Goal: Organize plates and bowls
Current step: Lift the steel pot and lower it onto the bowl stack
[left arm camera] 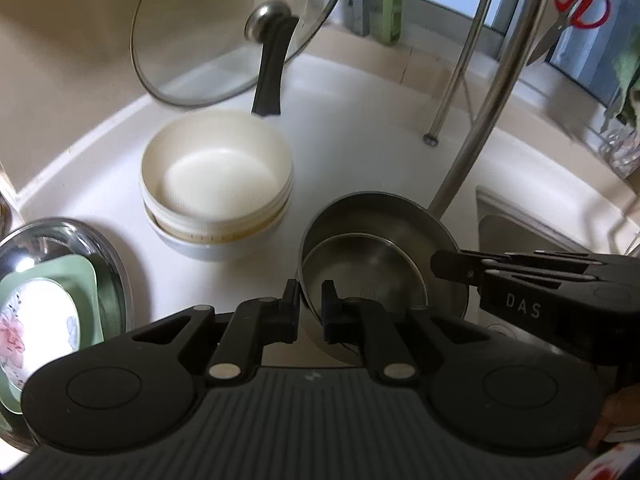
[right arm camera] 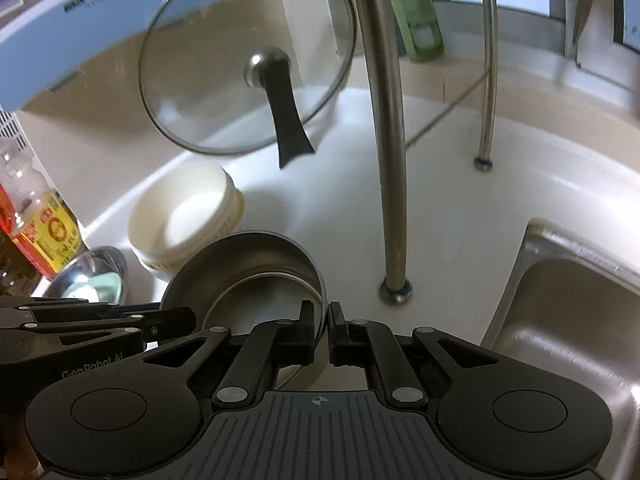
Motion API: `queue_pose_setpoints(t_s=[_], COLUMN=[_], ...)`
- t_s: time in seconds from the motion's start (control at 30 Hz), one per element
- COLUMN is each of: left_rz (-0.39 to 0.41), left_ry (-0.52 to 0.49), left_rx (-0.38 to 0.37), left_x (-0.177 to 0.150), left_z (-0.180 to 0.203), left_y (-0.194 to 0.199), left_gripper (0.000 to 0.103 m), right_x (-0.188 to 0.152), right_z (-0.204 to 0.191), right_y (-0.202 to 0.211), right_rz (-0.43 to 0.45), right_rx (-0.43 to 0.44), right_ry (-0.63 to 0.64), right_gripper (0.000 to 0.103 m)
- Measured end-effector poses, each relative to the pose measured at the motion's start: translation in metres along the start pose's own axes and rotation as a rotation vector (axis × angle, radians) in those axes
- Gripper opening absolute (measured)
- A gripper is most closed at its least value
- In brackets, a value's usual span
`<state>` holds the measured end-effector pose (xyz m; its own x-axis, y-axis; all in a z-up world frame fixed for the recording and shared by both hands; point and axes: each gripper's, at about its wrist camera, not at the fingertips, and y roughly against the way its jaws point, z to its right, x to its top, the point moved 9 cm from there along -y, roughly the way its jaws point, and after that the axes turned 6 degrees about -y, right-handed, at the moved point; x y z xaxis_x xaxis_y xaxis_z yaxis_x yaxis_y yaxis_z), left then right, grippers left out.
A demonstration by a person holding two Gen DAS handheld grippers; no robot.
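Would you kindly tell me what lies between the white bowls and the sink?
The steel bowls, gripped by both grippers, and a rack leg on bare counter, in the right wrist view.

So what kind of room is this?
Most likely a kitchen. There is a steel sink set in the white counter, a glass pot lid leaning at the back, and stacked steel bowls beside a white pot.
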<state>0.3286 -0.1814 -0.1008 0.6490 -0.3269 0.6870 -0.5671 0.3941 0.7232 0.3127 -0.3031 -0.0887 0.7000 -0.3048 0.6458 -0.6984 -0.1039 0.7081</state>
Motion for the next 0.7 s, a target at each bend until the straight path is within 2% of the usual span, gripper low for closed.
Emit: queue_pose_setpoints(t_s=[0.13, 0.33, 0.5, 0.7], left_rz=[0.042, 0.101, 0.139, 0.147], left_ry=[-0.002, 0.009, 0.029, 0.058], left_rx=[0.001, 0.04, 0.093, 0.142], left_x=[0.013, 0.035, 0.052, 0.067], left_z=[-0.001, -0.013, -0.035, -0.06], left_y=[0.016, 0.035, 0.041, 0.038], left_gripper=[0.009, 0.01, 0.01, 0.01], right_x=[0.015, 0.045, 0.068, 0.089], right_z=[-0.009, -0.034, -0.058, -0.079], right_y=[0.017, 0.025, 0.015, -0.01], right_rz=[0.033, 0.079, 0.099, 0.083], right_rx=[0.012, 0.059, 0.103, 0.146], right_ry=[0.017, 0.051, 0.083, 0.09], right_gripper=[0.007, 0.007, 0.007, 0.007])
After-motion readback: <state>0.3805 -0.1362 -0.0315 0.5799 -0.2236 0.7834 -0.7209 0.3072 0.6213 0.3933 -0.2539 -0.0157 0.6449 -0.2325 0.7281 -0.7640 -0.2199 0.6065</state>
